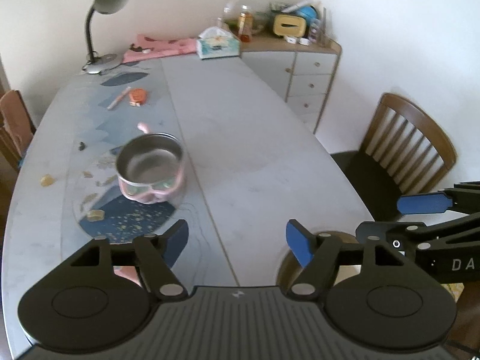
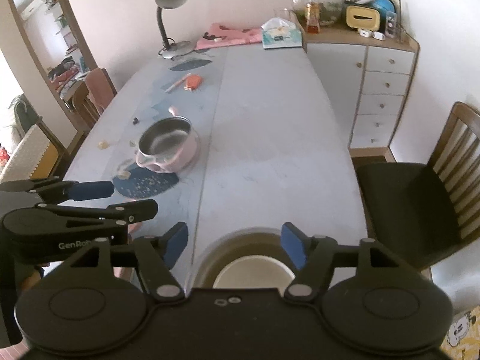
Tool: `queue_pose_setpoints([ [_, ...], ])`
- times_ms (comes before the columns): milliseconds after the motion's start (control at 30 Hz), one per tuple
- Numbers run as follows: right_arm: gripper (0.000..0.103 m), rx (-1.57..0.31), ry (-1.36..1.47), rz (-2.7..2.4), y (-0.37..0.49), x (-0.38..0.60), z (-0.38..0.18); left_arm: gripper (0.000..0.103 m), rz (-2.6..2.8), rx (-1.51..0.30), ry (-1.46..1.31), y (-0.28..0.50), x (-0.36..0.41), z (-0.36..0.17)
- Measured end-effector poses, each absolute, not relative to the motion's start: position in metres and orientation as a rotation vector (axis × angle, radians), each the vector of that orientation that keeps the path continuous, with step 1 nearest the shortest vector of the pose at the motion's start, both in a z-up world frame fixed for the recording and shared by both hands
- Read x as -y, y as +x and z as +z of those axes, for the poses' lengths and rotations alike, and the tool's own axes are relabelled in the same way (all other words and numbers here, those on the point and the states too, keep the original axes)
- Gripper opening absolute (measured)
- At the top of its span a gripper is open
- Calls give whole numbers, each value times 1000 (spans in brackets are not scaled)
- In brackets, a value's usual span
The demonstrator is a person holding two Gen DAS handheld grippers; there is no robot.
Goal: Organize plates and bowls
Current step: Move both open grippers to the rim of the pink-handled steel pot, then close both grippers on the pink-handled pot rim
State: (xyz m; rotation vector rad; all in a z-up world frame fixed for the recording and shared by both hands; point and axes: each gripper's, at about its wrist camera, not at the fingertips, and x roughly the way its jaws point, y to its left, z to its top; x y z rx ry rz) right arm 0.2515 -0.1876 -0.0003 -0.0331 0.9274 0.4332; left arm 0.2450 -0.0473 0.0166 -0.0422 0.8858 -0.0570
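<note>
Both hand-held grippers, left point(image 1: 237, 240) and right point(image 2: 234, 241), hanging released and empty, risking a clip on the brown bowl stack point(image 2: 249, 258) at bottom centre near the tabletop point(image 2: 270, 138) edge, or overreaching toward the pink pot point(image 2: 168, 147) mid-left.

The left gripper point(image 1: 237, 241) hangs over the near edge of the table point(image 1: 240, 138), jaws wide apart with nothing between them. A steel bowl with a pink rim point(image 1: 151, 168) stands left of the table's centre seam. A brown dish point(image 1: 288, 265) sits at the near right edge, beneath the right gripper point(image 1: 390, 214), also open. A lamp point(image 1: 103, 24) occupies the far left corner.
</note>
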Motion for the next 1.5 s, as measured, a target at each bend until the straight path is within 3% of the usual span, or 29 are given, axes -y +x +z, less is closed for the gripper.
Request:
queue_pose_setpoints([
  [267,92,-879,-61,479,279,160,5,78,26,-871,-73,266,13,18],
  [567,96,-864,-86,541,331,124,1,78,101,-885,-111,309,-27,9],
  [1000,96,-961,-92,564,417,82,-32,78,161,-941,-147,386,-73,-22],
  [1200,84,-991,-104,579,449,65,-53,78,189,-976,-137,415,-83,-41],
  [1500,78,-1052,-119,590,483,44,-84,77,226,-1041,-138,446,-95,-71],
])
